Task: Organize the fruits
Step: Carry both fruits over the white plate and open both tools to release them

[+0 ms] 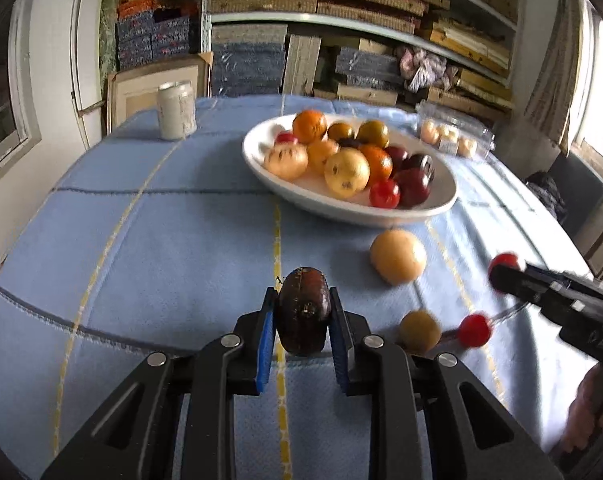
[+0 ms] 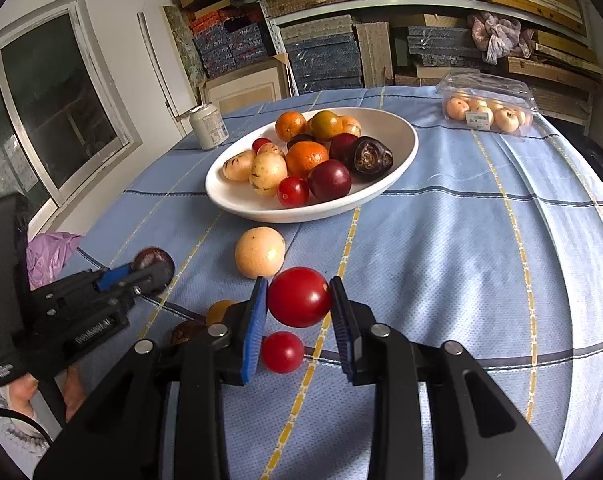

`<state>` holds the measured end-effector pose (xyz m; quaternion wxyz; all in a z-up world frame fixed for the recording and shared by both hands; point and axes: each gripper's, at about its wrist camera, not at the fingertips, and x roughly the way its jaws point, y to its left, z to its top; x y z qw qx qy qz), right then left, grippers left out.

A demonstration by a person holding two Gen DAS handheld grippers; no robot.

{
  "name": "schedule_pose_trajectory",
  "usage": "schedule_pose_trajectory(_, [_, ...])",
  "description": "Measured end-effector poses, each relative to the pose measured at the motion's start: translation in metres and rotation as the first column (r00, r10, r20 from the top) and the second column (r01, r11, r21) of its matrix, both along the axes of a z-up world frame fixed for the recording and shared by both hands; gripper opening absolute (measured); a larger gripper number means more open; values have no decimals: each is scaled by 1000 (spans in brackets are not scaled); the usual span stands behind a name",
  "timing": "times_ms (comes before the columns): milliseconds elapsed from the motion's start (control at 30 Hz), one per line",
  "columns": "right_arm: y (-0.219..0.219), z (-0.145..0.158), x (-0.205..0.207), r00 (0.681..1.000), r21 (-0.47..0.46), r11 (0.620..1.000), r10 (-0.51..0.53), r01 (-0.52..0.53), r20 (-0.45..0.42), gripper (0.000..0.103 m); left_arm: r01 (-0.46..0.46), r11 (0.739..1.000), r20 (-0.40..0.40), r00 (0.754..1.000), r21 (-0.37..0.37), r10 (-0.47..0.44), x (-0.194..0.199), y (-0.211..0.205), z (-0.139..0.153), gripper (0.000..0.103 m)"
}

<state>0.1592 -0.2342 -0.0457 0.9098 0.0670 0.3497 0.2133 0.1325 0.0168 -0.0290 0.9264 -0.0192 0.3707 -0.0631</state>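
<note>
Two grippers — left gripper [image 1: 303,312] jaws clamp dark fruit [image 1: 303,316] | right gripper [image 2: 299,300] jaws clamp red tomato [image 2: 298,297]

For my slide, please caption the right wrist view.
Right gripper holds a red tomato above the tablecloth.

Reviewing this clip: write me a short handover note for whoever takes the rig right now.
Left gripper: jaws shut on a dark brown fruit, held above the cloth.
Right gripper: jaws shut on a red tomato, also lifted.
White bowl already holds oranges, speckled yellow fruits, dark plums and small tomatoes.
Left on the tablecloth: a pale round fruit, a small yellow fruit, a second red tomato and, in the right view, one more brown fruit.
Next: probably carry both held fruits to the bowl, then collect the rest.
</note>
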Motion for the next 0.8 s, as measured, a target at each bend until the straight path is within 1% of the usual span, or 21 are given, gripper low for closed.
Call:
schedule_pose_trajectory(33, [-1, 1, 0, 1000, 3, 1000, -3, 3, 3, 31, 4, 1000, 4, 1000, -3, -4, 3, -1, 4, 25])
schedule_pose_trajectory(167, [-10, 16, 1, 999, 36, 999, -33, 31, 34, 31, 12, 1000, 53, 998, 28, -14, 22, -10, 29, 25])
schedule_pose_trajectory(267, [-12, 32, 14, 997, 19, 999, -47, 46, 56, 30, 9, 999, 80, 997, 36, -12, 43, -13, 46, 25])
schedule_pose_trajectory(333, [-11, 42, 26, 996, 5, 998, -56, 56, 70, 30, 3, 1000, 84, 996, 22, -5, 60, -13, 52, 25])
schedule_pose_trajectory(433, [-6, 58, 54, 994, 3, 998, -62, 62, 89, 30, -16, 1000, 76, 997, 13, 15, 85, -14, 50, 25])
schedule_pose_trajectory(500, [1, 62, 74, 995, 8, 998, -60, 59, 85, 30, -18, 1000, 57, 998, 6, 17, 99, -16, 44, 25])
schedule_pose_trajectory(567, [7, 60, 95, 995, 4, 998, -62, 62, 75, 30, -18, 1000, 41, 999, 11, 17, 113, -18, 38, 25])
schedule_pose_trajectory(700, [15, 53, 132, 997, 10, 998, -63, 62, 43, 30, -21, 1000, 36, 999, 13, 21, 138, -18, 34, 25])
schedule_pose_trajectory(800, [22, 43, 149, 998, -1, 998, -55, 55, 22, 30, -23, 1000, 44, 999, 2, 23, 154, -19, 36, 25])
